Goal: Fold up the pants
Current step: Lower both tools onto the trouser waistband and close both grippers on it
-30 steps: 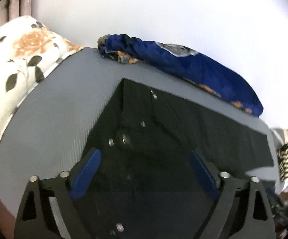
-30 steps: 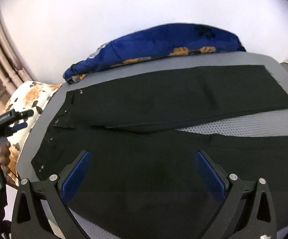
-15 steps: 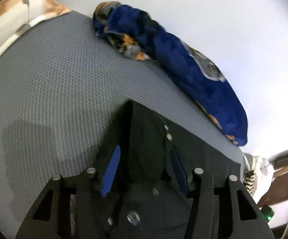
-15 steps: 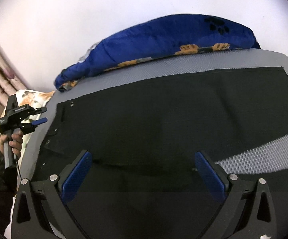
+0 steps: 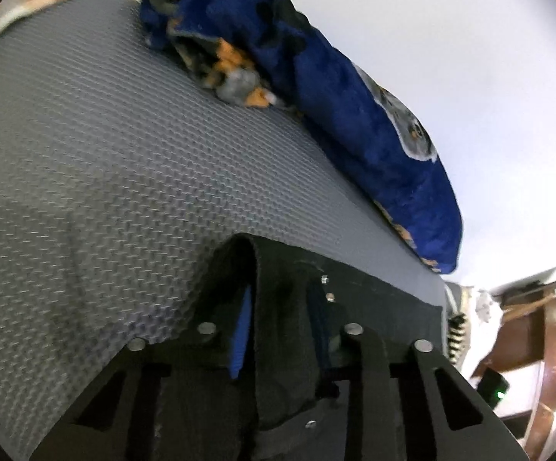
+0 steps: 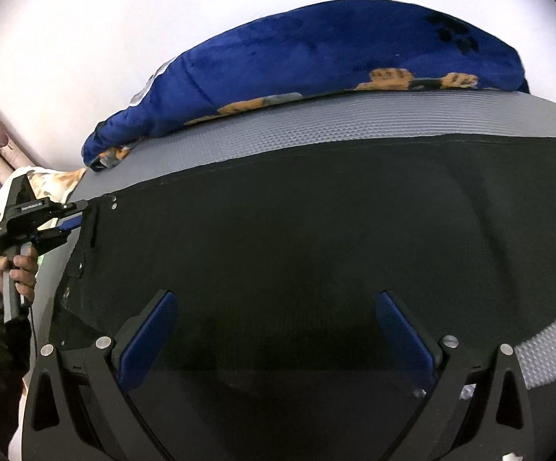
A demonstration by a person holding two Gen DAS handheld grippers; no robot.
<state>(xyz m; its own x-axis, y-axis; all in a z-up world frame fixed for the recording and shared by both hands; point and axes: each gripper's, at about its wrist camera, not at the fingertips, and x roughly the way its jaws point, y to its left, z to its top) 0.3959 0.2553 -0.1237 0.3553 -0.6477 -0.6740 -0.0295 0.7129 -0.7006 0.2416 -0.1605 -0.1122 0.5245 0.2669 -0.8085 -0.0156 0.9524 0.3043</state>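
Observation:
Black pants (image 6: 297, 230) lie spread flat on a grey textured mattress (image 6: 316, 123), waistband with metal studs at the left. In the left wrist view my left gripper (image 5: 279, 296) is at the far waistband corner. Its jaws are closing, and a raised fold of the pants (image 5: 374, 299) sits pinched between the blue pads. The right wrist view shows that left gripper (image 6: 74, 221) at the same corner, held by a hand (image 6: 20, 269). My right gripper (image 6: 278, 326) hovers wide open over the middle of the pants with nothing between its fingers.
A rolled blue blanket (image 5: 335, 115) with orange patches lies along the mattress's far edge by the white wall, also seen as the blue blanket (image 6: 316, 57). A floral pillow (image 6: 47, 180) sits at the left end. Wooden furniture (image 5: 527, 326) stands beyond the right end.
The left gripper went forward and down to the waistband corner, and its jaws narrowed from wide onto a fabric fold. The right gripper came lower and closer over the pants, still wide.

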